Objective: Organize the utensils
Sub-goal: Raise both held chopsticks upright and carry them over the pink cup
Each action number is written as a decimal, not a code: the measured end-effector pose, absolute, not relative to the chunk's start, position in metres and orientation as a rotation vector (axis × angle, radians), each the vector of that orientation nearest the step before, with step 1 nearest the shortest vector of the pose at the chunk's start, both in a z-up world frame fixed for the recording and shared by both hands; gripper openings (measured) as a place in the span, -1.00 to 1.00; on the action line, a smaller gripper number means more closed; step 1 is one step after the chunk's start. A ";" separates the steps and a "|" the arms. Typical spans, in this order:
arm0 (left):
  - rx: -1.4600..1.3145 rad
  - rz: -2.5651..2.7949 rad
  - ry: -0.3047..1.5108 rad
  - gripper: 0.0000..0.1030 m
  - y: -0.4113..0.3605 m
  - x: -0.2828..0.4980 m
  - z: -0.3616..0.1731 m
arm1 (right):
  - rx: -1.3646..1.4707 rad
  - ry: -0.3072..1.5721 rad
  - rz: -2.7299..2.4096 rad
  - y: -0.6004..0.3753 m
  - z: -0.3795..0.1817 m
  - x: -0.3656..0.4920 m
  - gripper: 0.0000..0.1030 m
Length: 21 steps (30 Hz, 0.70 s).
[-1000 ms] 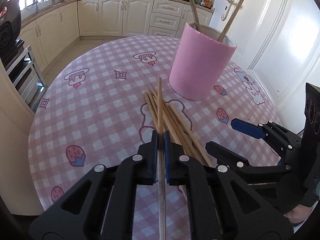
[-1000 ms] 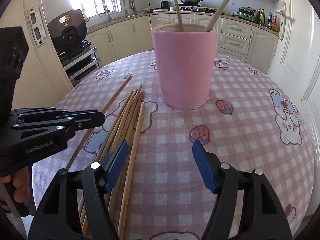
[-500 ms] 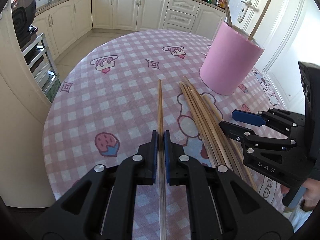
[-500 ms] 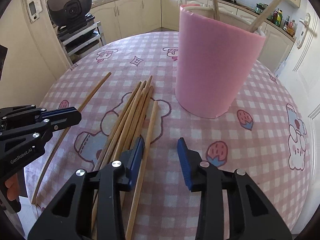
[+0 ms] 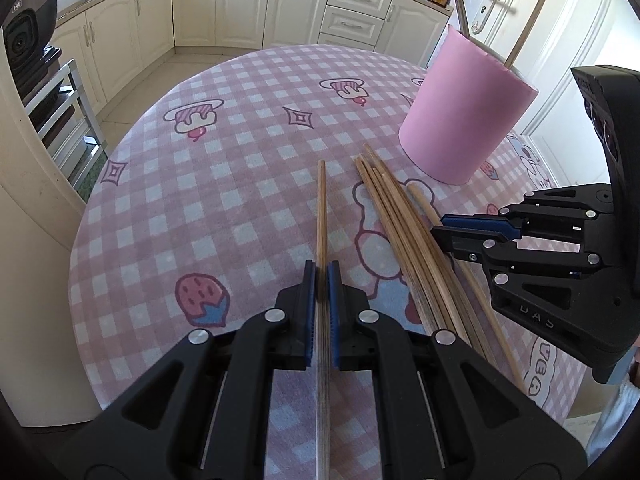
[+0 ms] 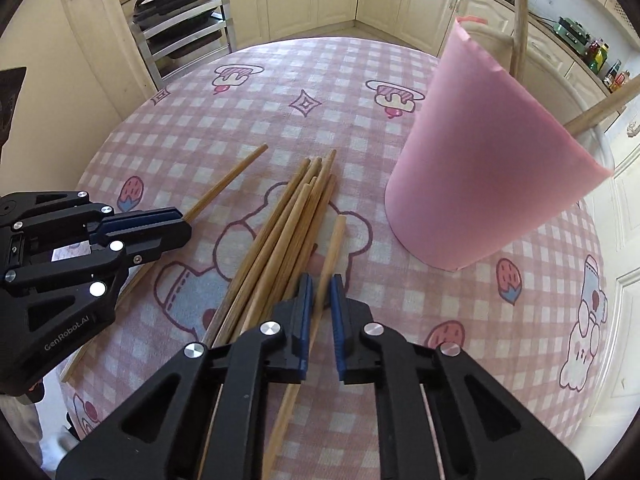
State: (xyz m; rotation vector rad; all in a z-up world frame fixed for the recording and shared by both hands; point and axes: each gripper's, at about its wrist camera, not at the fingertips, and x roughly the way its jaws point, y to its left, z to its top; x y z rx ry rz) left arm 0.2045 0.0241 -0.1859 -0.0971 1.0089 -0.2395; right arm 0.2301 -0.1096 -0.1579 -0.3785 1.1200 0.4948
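The left gripper (image 5: 321, 278) pinches one chopstick (image 5: 321, 208), and the right gripper (image 6: 319, 292) pinches another chopstick (image 6: 330, 252) beside the pile (image 6: 280, 224) on the table (image 6: 200, 128). The pink cup (image 6: 484, 176) hides its sticks' bottoms. "GenRobot.AI" shows.

A round table (image 5: 248, 128) with a pink checked cloth (image 5: 168, 208) stands in a sunny kitchen. Past the fingers, cream cupboards (image 5: 248, 4) line the far wall. A white door (image 5: 560, 40) is off to the right. A metal rack (image 5: 68, 112) stands to the left.
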 end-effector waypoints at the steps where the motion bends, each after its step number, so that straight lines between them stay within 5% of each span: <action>1: -0.103 -0.240 1.011 -0.87 0.024 0.206 -0.186 | -0.377 1.118 0.495 -0.102 -0.159 0.233 -0.90; 11: -0.138 -0.256 0.938 -0.88 0.029 0.196 -0.158 | -0.294 1.068 0.504 -0.114 -0.151 0.222 -0.91; 21: -0.125 -0.292 0.792 -0.88 0.021 0.167 -0.093 | -0.166 0.878 0.577 -0.131 -0.084 0.190 -0.91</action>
